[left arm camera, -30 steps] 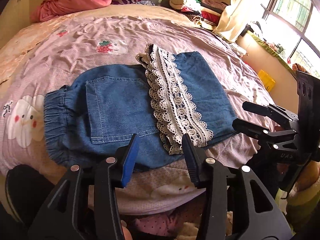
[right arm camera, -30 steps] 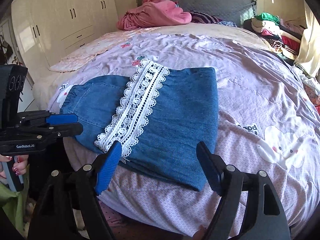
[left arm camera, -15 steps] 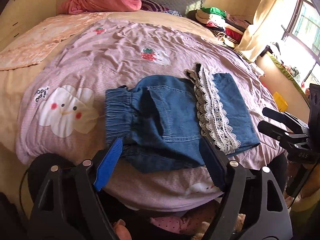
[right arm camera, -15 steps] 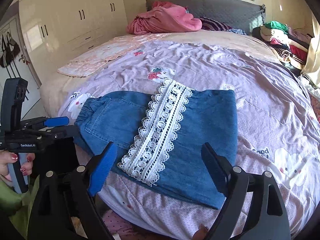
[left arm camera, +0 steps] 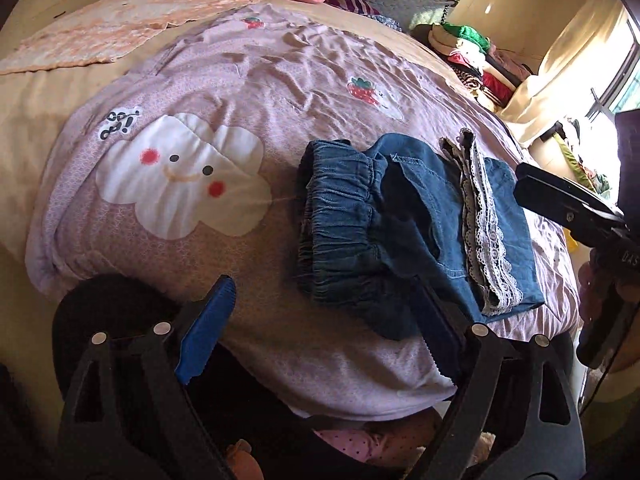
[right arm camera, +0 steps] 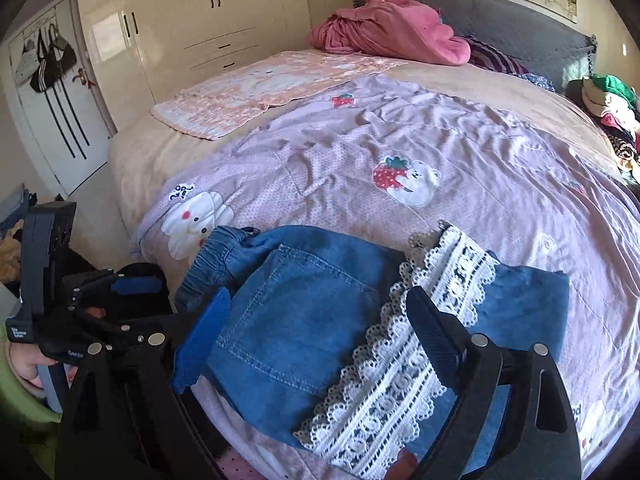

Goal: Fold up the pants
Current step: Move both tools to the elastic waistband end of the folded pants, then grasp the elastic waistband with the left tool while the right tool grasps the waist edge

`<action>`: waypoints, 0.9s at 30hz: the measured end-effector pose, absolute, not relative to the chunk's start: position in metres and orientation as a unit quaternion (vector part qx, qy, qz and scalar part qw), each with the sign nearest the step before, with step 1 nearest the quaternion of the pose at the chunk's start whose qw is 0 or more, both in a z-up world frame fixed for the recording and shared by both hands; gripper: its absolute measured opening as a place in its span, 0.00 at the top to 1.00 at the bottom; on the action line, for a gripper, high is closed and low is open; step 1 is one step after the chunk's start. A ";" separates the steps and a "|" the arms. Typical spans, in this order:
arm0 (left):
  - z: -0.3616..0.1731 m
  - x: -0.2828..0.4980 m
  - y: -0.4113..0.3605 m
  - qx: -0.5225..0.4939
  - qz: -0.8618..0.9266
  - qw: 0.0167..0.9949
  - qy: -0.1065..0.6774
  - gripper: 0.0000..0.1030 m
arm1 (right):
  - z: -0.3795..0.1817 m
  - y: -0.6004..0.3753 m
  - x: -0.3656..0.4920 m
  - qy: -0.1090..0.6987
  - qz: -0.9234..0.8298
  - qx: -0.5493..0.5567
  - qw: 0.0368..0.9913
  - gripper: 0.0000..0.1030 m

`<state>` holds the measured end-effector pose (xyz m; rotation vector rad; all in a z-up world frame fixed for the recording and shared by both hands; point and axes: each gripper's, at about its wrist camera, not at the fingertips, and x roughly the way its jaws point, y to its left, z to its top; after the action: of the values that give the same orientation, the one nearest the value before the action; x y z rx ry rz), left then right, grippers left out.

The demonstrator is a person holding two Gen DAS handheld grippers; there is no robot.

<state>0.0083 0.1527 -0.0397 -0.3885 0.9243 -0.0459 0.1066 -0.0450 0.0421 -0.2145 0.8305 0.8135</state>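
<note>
We see the denim pants (left arm camera: 416, 236) lying folded on the lilac quilt (left arm camera: 248, 80), close to the near edge of the bed, with the elastic waistband (left arm camera: 340, 216) toward our left and the lace trim (right arm camera: 404, 364) toward our right. Our left gripper (left arm camera: 324, 332) has just been opening; its jaws stand spread with nothing between them, hovering over the quilt's near edge just left of the waistband. Our right gripper (right arm camera: 316, 336) has also been opening; it hangs wide above the back pocket (right arm camera: 292, 320) and the lace, pads clear of the cloth. Beyond the pants the quilt lies bare up to the peach blanket (right arm camera: 272, 88) and pink bundle (right arm camera: 388, 28). Stacked clothes (right arm camera: 612, 116) crowd the far right side.
</note>
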 end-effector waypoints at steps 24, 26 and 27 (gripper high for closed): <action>-0.068 0.035 0.153 -0.202 -0.059 0.874 0.437 0.28 | -0.032 0.076 0.153 0.468 0.499 -0.197 0.702 0.35; -0.069 0.036 0.155 -0.208 -0.060 0.874 0.434 0.28 | -0.024 0.067 0.154 0.465 0.525 -0.162 0.695 0.67; -0.070 0.036 0.155 -0.210 -0.062 0.874 0.434 0.27 | -0.020 0.063 0.153 0.459 0.525 -0.158 0.699 0.68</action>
<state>0.0364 0.1552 -0.0696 -0.4394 0.9060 -0.1299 0.1528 0.0631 -0.0199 -0.3517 1.0222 1.1702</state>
